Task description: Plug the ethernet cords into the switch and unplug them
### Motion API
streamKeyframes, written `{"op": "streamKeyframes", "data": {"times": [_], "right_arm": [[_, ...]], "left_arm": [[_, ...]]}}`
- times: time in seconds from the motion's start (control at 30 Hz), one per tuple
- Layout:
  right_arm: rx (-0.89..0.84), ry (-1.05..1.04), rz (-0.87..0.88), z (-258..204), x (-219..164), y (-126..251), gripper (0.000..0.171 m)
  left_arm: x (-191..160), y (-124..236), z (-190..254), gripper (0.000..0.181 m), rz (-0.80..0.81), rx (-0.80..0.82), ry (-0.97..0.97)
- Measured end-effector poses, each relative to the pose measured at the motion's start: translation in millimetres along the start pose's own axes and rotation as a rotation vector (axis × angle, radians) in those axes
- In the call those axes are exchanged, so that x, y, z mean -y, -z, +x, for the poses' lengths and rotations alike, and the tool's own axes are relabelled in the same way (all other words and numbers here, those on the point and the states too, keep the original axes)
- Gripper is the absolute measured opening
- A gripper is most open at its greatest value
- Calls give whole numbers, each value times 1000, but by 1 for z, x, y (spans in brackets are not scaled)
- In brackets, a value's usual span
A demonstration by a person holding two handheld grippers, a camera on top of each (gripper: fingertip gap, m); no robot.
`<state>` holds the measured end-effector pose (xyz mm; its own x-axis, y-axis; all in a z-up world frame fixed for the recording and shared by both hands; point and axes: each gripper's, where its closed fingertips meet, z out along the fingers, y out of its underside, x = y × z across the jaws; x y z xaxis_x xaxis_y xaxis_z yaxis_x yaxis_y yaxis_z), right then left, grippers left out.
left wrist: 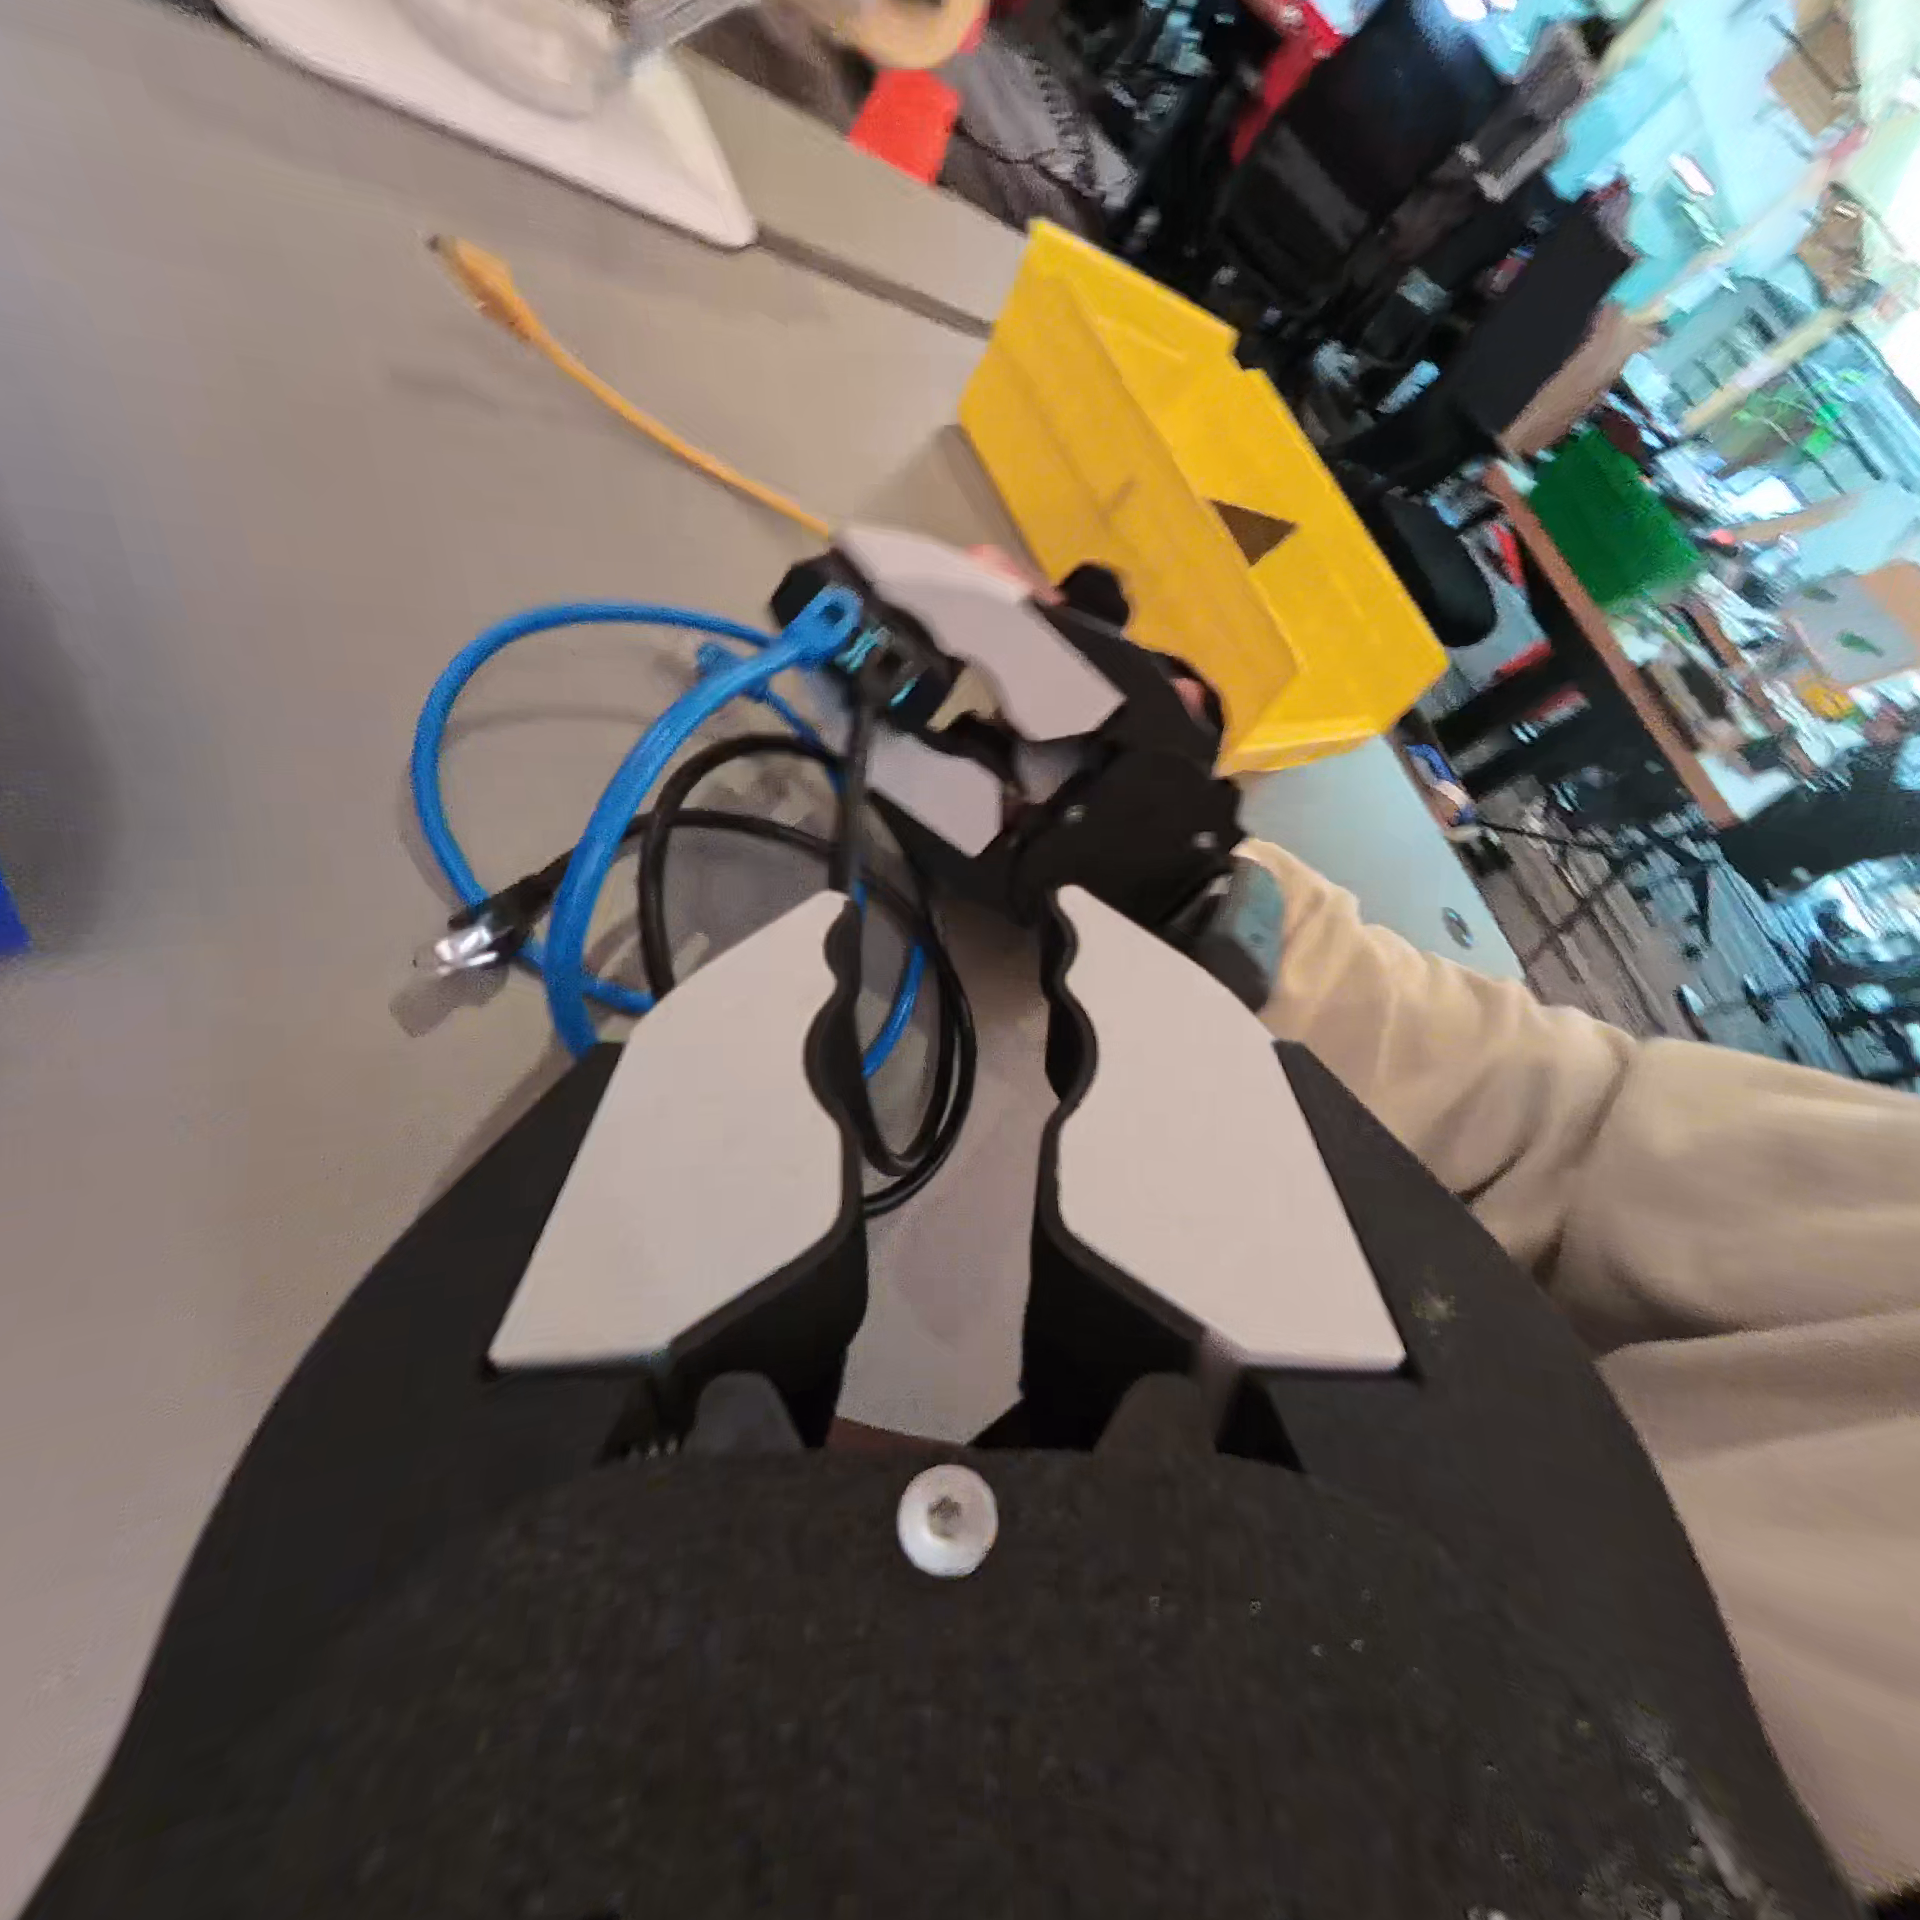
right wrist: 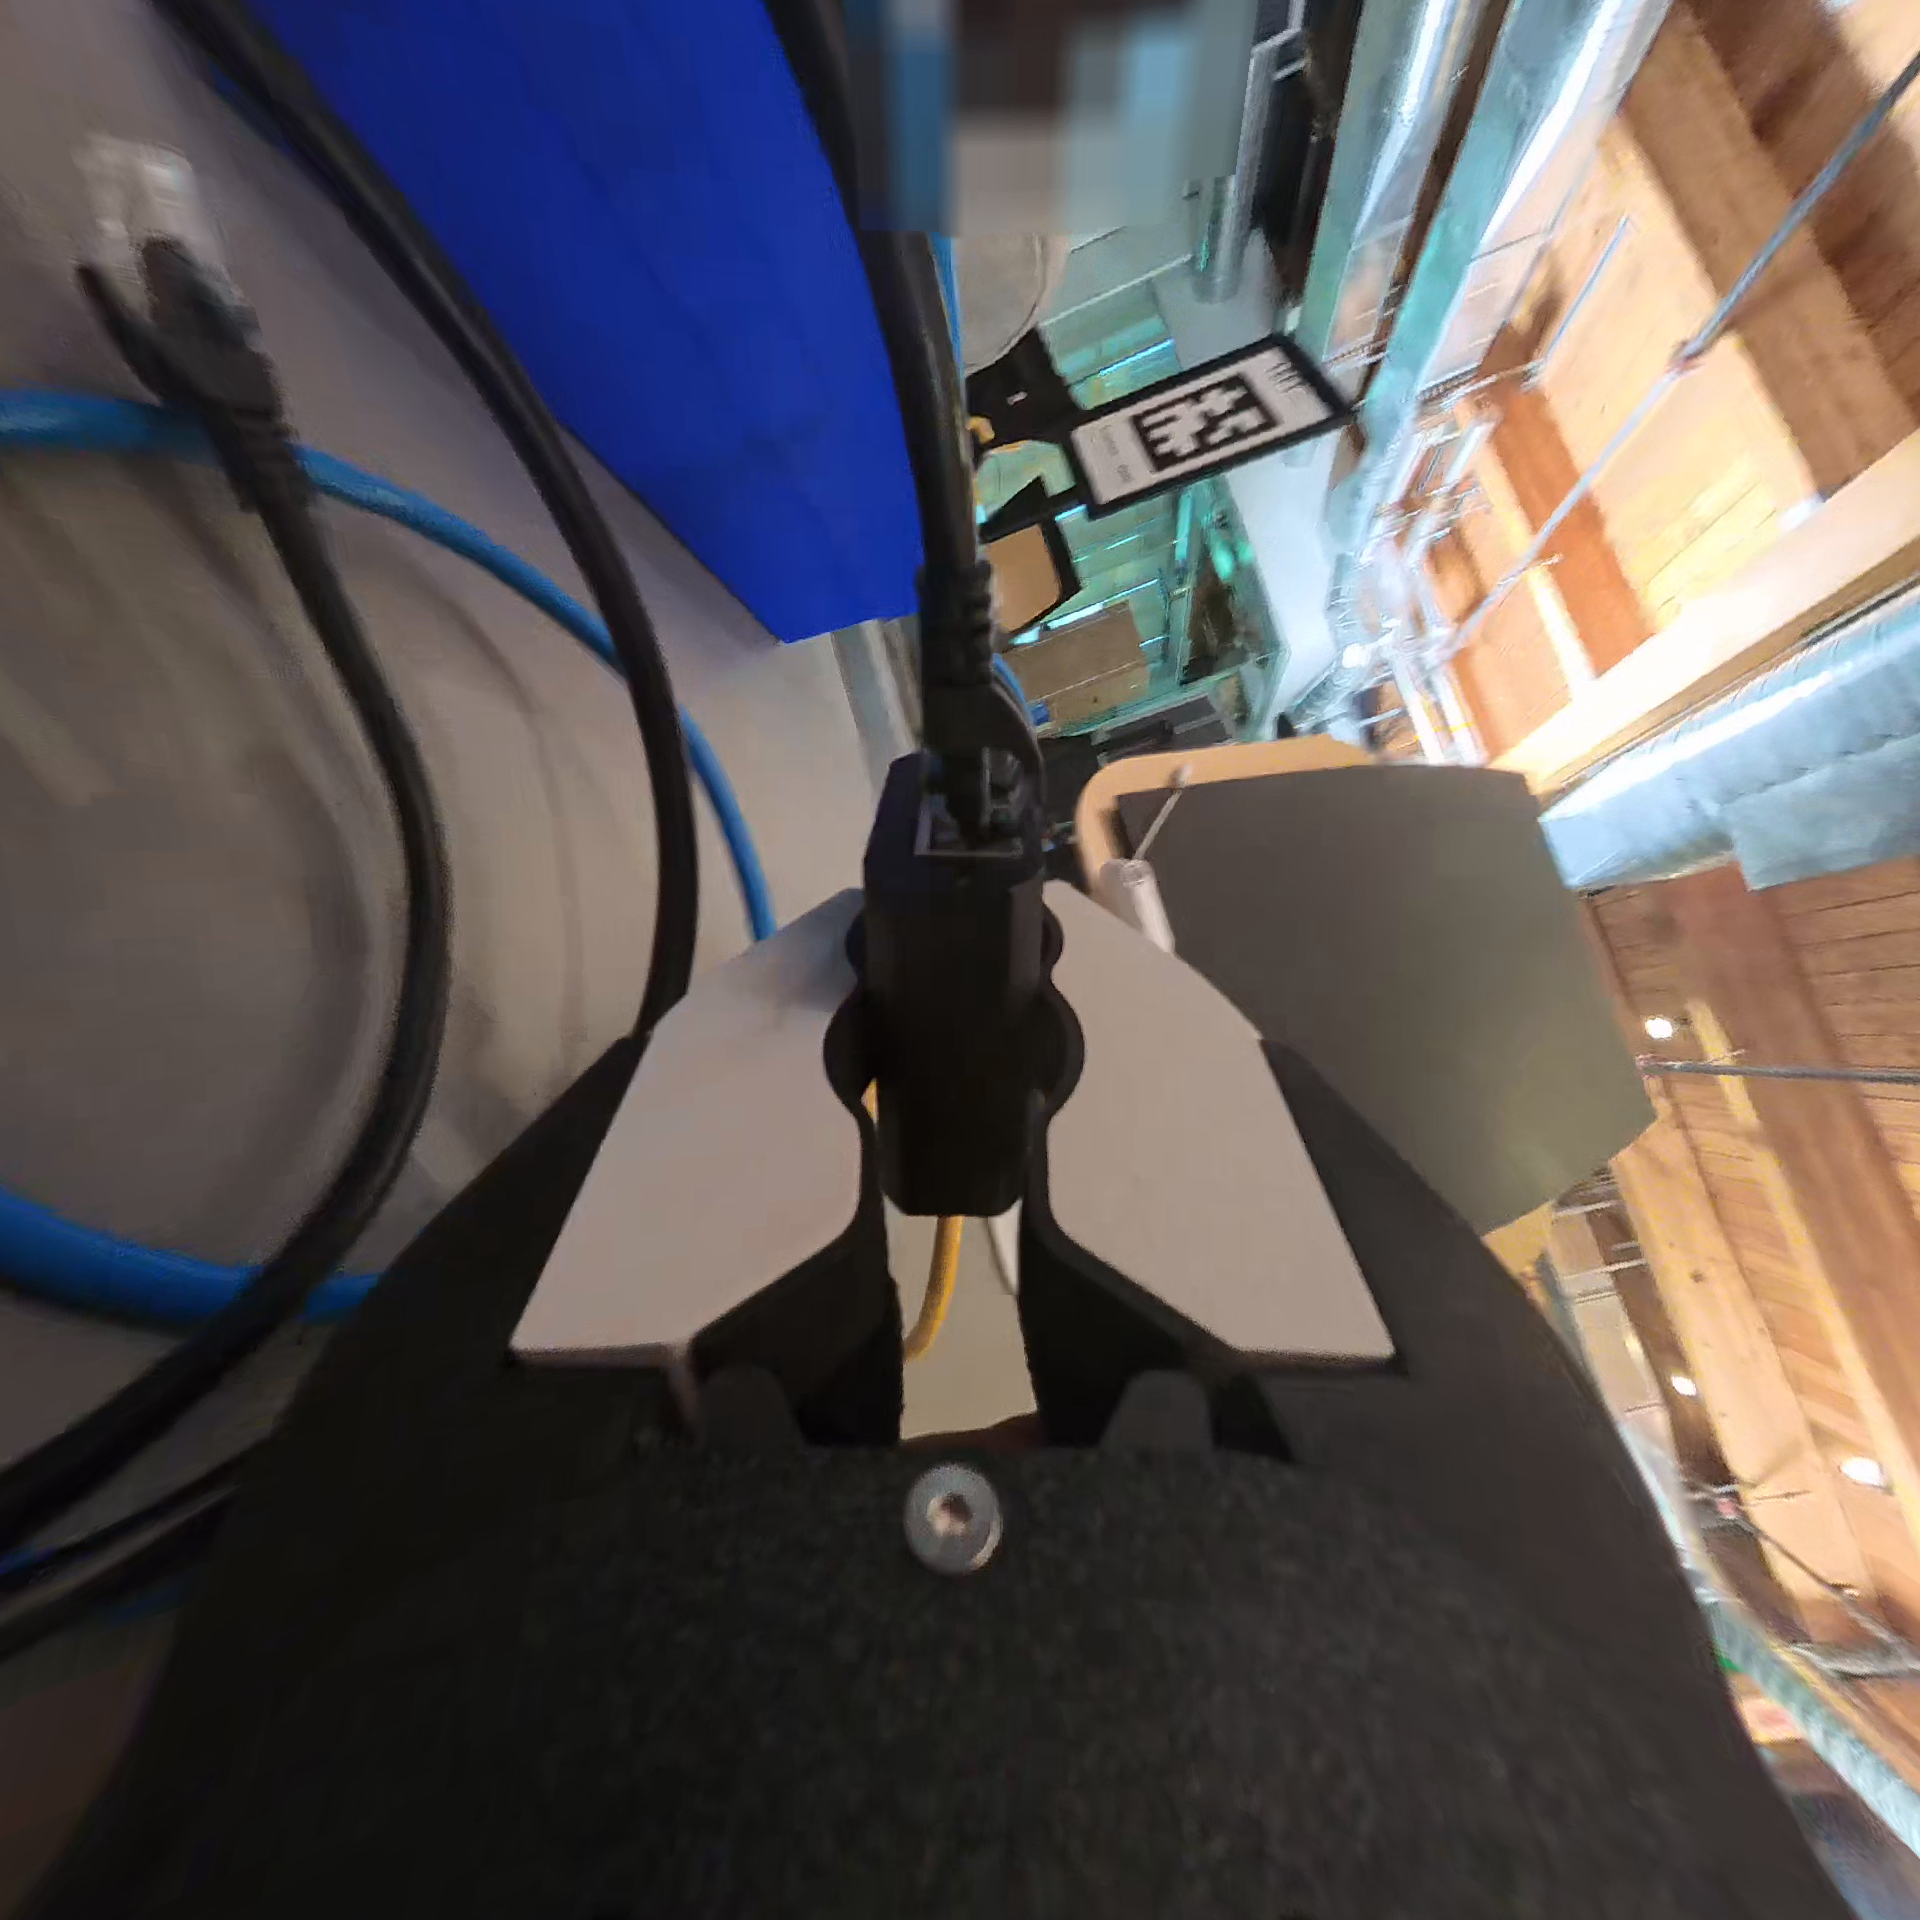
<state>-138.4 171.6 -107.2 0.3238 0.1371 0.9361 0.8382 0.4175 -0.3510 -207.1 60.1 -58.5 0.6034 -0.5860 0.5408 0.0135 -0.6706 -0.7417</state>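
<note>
My right gripper (right wrist: 951, 925) is shut on a small black switch (right wrist: 951, 1039) and holds it off the grey table. A black cord (right wrist: 951, 540) is plugged into its facing port. In the left wrist view the right gripper (left wrist: 966, 686) holds the switch (left wrist: 795, 587) with a blue cord (left wrist: 831, 615) plugged in. The black cord (left wrist: 854, 790) hangs down from it. A yellow cord (left wrist: 644, 416) runs from behind the switch to a loose plug (left wrist: 478, 275). My left gripper (left wrist: 951, 925) is open, below the switch. A loop of black cord lies between its fingers.
A yellow bin (left wrist: 1195, 499) stands behind the switch and a blue bin (right wrist: 623, 260) at the table's other side. A loose black plug (left wrist: 488, 925) lies on the blue cord's coil (left wrist: 447, 748). A white object (left wrist: 582, 135) sits far left. A beige sleeve (left wrist: 1558, 1122) reaches in from the right.
</note>
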Motion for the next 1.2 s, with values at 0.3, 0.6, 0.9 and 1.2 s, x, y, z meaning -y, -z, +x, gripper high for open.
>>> {"op": "streamKeyframes", "data": {"times": [0.3, 0.6, 0.9, 1.2], "right_arm": [[-47, 70, 73, 6, 15, 18, 26], [-69, 137, 112, 10, 27, 24, 26], [-86, 154, 132, 16, 30, 28, 25], [-88, 171, 177, 16, 35, 32, 25]], "left_arm": [[-13, -47, -20, 35, -96, 146, 153], [1, -69, 4, 33, -9, -60, 439], [4, -63, 3, 15, 29, -110, 507], [1, -61, 7, 15, -3, -140, 514]]}}
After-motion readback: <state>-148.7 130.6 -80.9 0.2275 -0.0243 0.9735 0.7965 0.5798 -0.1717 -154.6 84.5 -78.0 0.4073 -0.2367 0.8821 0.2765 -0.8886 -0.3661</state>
